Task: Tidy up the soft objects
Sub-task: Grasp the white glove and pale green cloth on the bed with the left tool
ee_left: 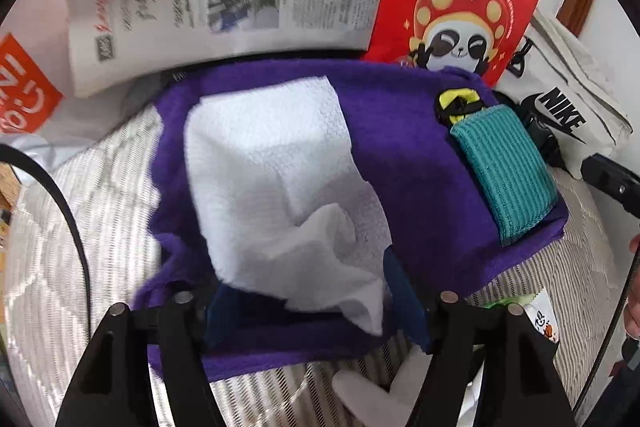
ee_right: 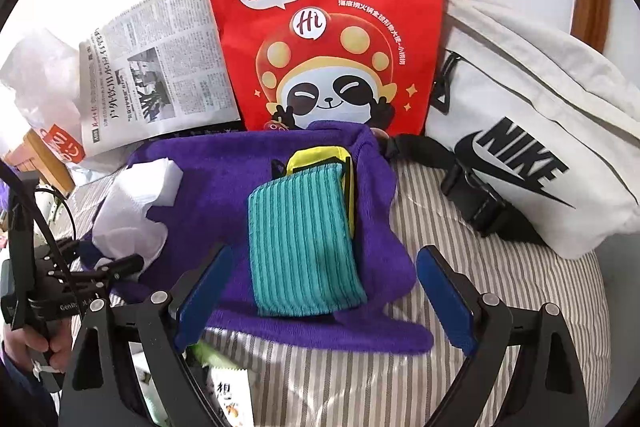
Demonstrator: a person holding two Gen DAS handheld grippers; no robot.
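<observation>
Soft things on the purple towel, both grippers open.

We saw the purple towel [ee_right: 208, 187] spread on the striped bedding [ee_right: 460, 227], with a white cloth [ee_left: 280, 179] crumpled on its left part and a teal cloth [ee_right: 300, 239] on its right, over a yellow-edged piece [ee_right: 316, 153]. Our left gripper [ee_left: 316, 307] stood apart, the white cloth's near corner lying between its pads unpressed. Our right gripper [ee_right: 324, 291] gaped wide around the teal cloth's near end, not gripping it. A red bag [ee_right: 320, 7] stood behind.

White tissue [ee_left: 276, 187] and teal cloth [ee_right: 300, 243] lie on purple towel [ee_right: 224, 187].
</observation>
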